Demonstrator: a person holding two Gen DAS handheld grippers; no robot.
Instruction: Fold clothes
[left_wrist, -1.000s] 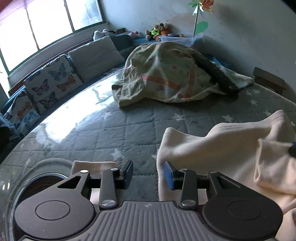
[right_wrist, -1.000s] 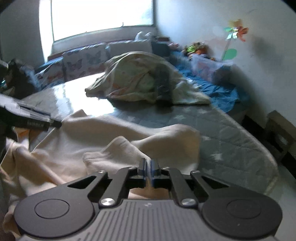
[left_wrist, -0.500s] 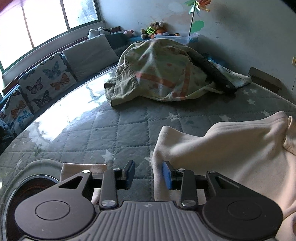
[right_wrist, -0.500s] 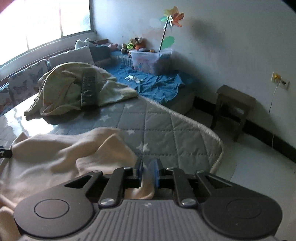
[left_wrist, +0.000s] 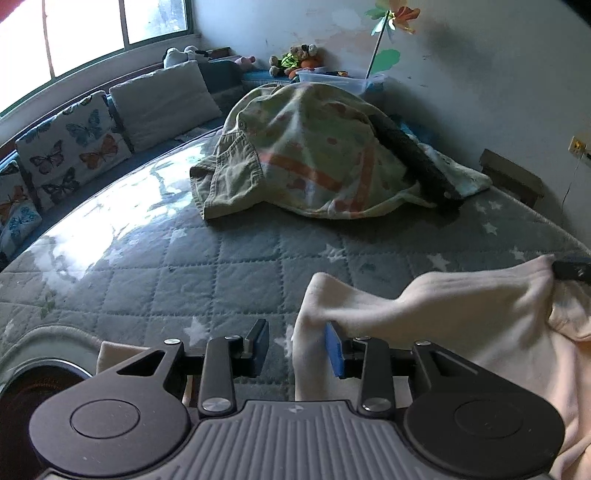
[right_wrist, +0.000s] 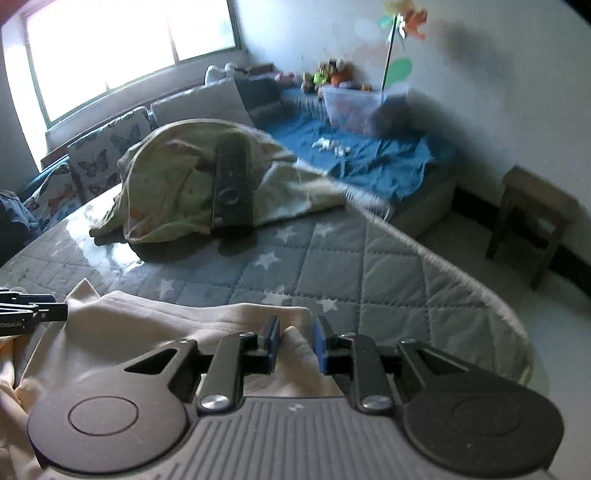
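A cream garment (left_wrist: 461, 317) lies rumpled on the grey quilted bed (left_wrist: 221, 280). My left gripper (left_wrist: 296, 345) is open just above the bed, and the garment's left edge hangs between its fingers, against the right blue pad (left_wrist: 334, 350). The right gripper's tip (left_wrist: 572, 271) touches the garment's far right corner. In the right wrist view the garment (right_wrist: 155, 325) spreads to the left, and my right gripper (right_wrist: 296, 345) is open with a ridge of the cloth standing between its fingers. The left gripper's tip (right_wrist: 33, 312) shows at the left edge.
A patterned blanket heap (left_wrist: 314, 155) with a black remote control (right_wrist: 232, 184) on it sits mid-bed. Butterfly pillows (left_wrist: 70, 147) line the window side. The bed's edge (right_wrist: 461, 273) drops off at the right to the floor, where a wooden stool (right_wrist: 532, 210) stands. Behind are a blue mattress (right_wrist: 369, 158) and a plastic bin (right_wrist: 354, 107).
My right gripper, shut on the cream garment before, has opened and swung back to the left. The left gripper stayed open and its gap widened a little.
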